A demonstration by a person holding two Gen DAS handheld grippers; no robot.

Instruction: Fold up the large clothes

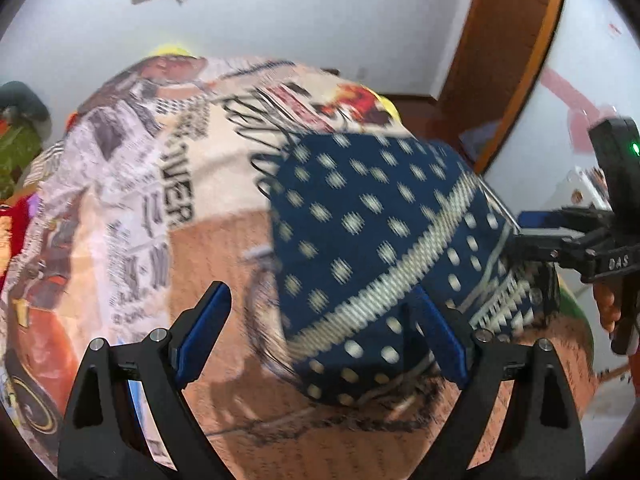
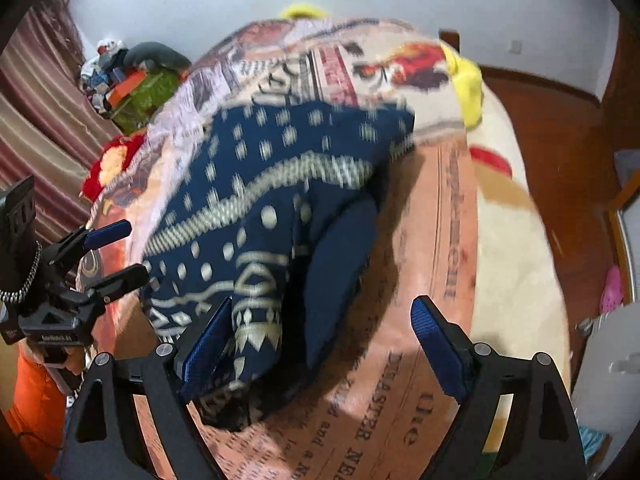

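Navy garment [image 2: 256, 216] drapes between both spread hand-held grippers, left [image 1: 320, 332], right [image 2: 324, 344].

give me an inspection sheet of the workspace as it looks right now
surface: bed under a newspaper-print blanket, peach and cream panels, images motion-blurred.
job's things: navy patterned garment with white dots and bands, bunched in a loose heap on the blanket, not yet flat.
clutter: yellow item at the far edge of the bed; red plush item and a green pile at the left side.
grippers: left gripper open, one of its fingers against the garment; right gripper open, the garment reaches between its fingers.
cables: nothing seen.
surroundings: pale wall, striped curtain, wooden floor, wooden frame.
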